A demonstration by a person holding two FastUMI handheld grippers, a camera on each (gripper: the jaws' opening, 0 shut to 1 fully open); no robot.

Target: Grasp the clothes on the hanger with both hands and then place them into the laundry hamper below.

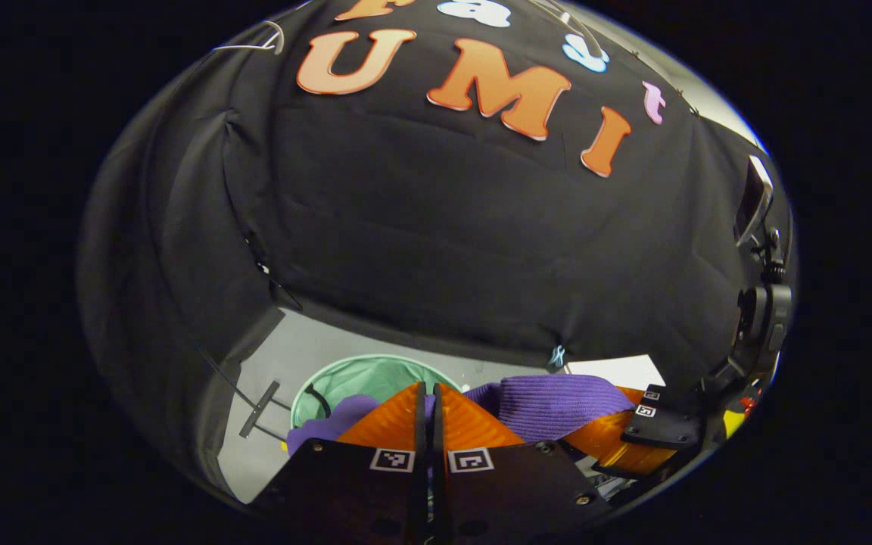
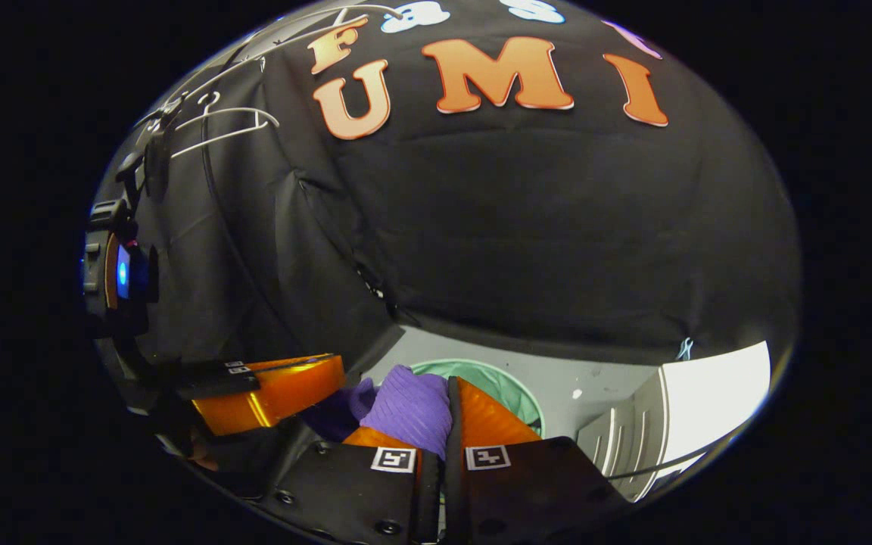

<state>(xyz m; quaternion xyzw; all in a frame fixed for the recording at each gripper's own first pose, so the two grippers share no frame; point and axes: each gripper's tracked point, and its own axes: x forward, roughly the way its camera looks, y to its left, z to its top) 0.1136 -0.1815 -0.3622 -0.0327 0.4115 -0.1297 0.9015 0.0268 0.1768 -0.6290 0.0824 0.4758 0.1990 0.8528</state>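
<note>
A purple ribbed garment (image 1: 557, 405) hangs between my two grippers above the round green hamper (image 1: 375, 376). In the left gripper view my left gripper (image 1: 429, 393) is shut, its orange fingers (image 1: 390, 424) pinching a thin fold of the cloth. The right gripper (image 1: 614, 439) holds the garment's other end at the lower right. In the right gripper view my right gripper (image 2: 452, 390) is shut on the purple garment (image 2: 409, 409), which bulges over its left finger. The left gripper (image 2: 277, 390) shows at the left. The hamper (image 2: 500, 378) lies just beyond the fingertips.
White wire hangers (image 2: 224, 121) hang bare at the upper left against the black cloth wall. A white cabinet (image 2: 671, 424) stands on the floor to the right of the hamper. A dark T-shaped stand foot (image 1: 258, 409) lies on the grey floor left of the hamper.
</note>
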